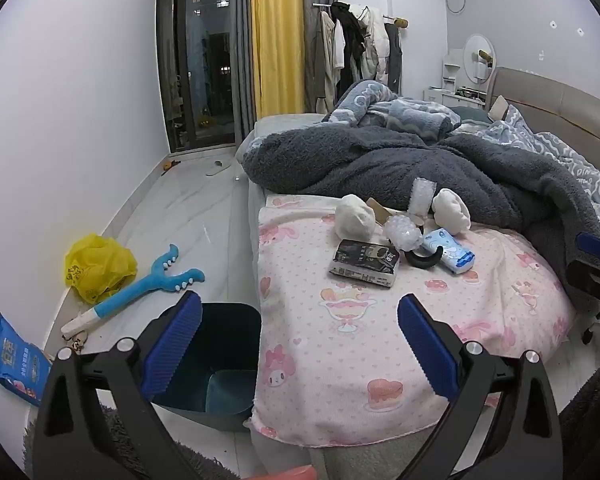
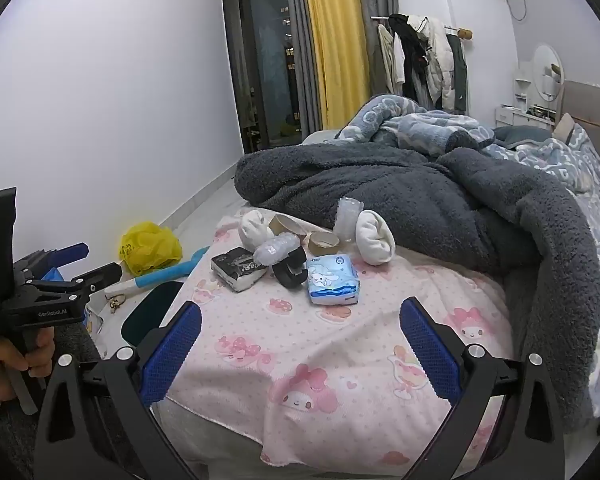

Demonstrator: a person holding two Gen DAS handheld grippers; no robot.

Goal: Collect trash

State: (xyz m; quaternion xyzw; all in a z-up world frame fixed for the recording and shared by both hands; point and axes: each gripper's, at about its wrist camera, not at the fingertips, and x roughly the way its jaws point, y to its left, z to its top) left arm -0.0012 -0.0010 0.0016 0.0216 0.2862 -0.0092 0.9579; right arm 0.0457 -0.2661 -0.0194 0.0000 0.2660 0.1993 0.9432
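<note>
On the pink cartoon blanket (image 1: 340,360) lies a cluster of litter: a black tissue pack (image 1: 364,263) (image 2: 238,266), a blue tissue pack (image 1: 450,250) (image 2: 332,280), bubble wrap (image 1: 402,232) (image 2: 274,250), a black ring (image 1: 422,260) (image 2: 290,270), cardboard rolls (image 2: 324,241) and two white wads (image 1: 354,218) (image 1: 452,208). My left gripper (image 1: 299,298) is open, short of the pile, with its left finger over a dark teal bin (image 1: 228,360) on the floor. My right gripper (image 2: 301,306) is open too, short of the blue pack, with nothing between its fingers.
A grey fleece blanket (image 1: 400,160) is heaped behind the pile. On the floor to the left lie a yellow bag (image 1: 100,268), a blue plush stick (image 1: 148,288) and a blue packet (image 1: 12,360). A hand (image 2: 4,364) holds the left gripper (image 2: 100,260) beside the bed.
</note>
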